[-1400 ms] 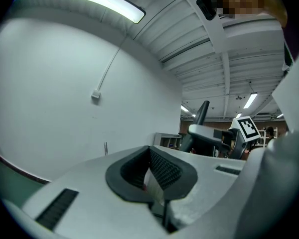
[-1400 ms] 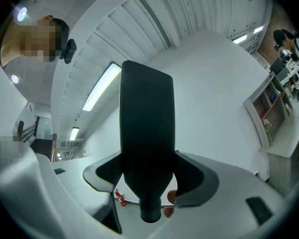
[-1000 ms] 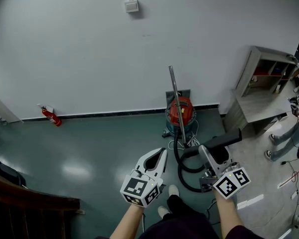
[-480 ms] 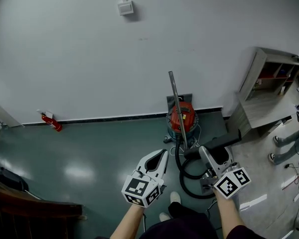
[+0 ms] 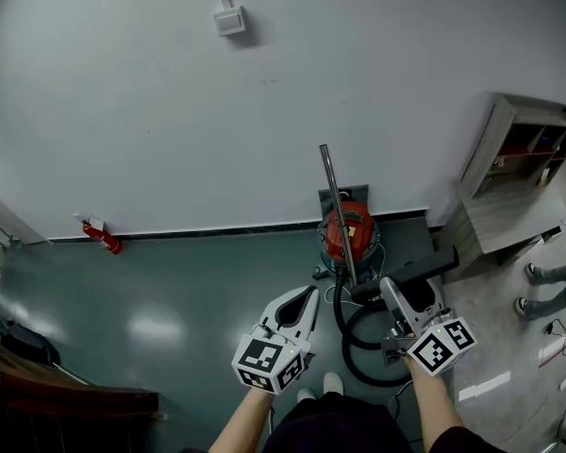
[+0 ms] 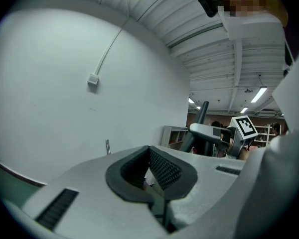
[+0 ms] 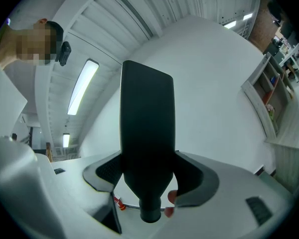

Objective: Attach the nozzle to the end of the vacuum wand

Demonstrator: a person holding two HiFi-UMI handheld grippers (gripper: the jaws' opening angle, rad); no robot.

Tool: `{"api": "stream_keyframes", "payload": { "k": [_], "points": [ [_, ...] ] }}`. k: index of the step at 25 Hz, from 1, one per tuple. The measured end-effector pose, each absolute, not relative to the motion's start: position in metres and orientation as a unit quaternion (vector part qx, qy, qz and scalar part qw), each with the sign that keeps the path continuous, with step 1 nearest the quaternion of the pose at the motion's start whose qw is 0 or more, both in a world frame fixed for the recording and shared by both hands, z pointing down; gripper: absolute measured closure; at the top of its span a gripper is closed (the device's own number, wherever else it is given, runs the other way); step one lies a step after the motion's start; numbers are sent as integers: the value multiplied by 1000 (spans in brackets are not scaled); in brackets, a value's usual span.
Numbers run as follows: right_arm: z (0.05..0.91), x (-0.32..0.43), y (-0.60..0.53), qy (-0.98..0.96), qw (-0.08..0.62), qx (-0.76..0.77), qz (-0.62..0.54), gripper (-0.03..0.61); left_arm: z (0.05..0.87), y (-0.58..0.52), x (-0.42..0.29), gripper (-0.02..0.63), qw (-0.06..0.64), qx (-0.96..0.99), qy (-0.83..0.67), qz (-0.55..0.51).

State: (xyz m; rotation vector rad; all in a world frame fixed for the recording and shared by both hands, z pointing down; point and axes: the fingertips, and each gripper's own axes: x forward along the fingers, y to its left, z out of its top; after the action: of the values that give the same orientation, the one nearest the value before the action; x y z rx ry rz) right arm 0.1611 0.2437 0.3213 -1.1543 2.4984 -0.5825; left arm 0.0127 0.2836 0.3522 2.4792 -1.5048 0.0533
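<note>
One red fire extinguisher (image 5: 104, 239) sits at the foot of the white wall (image 5: 123, 111) toward nine o'clock in the head view, where the green floor (image 5: 170, 295) begins. A small wall box (image 5: 230, 20) with a conduit running up from it is at about eleven o'clock. Lower, near six o'clock, the left gripper (image 5: 309, 296) points up the picture over the floor. Its own view shows the jaws of the left gripper (image 6: 149, 153) closed together with nothing between them. Just right of centre the metal vacuum wand (image 5: 335, 210) rises from the red vacuum canister (image 5: 351, 229), which stands against the wall. The wand's upper end is bare, and a black hose (image 5: 351, 333) loops on the floor below the canister. At about five o'clock the right gripper (image 5: 389, 289) grips the black nozzle (image 5: 420, 268), which lies across its jaws and reaches toward three o'clock, beside the lower wand and apart from the wand's top end. In the right gripper view the nozzle (image 7: 147, 133) stands upright, wide end at twelve o'clock and round neck at six, clamped between the dark pads of the right gripper (image 7: 148, 179). The left gripper view catches the same nozzle (image 6: 203, 112) at two o'clock. A pale shelf unit (image 5: 524, 154) stands at about two o'clock in the head view, and another person's legs (image 5: 547, 286) show at the right edge.
</note>
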Motion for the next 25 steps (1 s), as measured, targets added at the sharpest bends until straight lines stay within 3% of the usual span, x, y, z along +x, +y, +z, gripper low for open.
{"api": "stream_keyframes", "payload": {
  "k": [25],
  "points": [
    [349,112,134,863,157,-426,-221,252,375,167,-43,609,137,853,-504,19]
  ]
}}
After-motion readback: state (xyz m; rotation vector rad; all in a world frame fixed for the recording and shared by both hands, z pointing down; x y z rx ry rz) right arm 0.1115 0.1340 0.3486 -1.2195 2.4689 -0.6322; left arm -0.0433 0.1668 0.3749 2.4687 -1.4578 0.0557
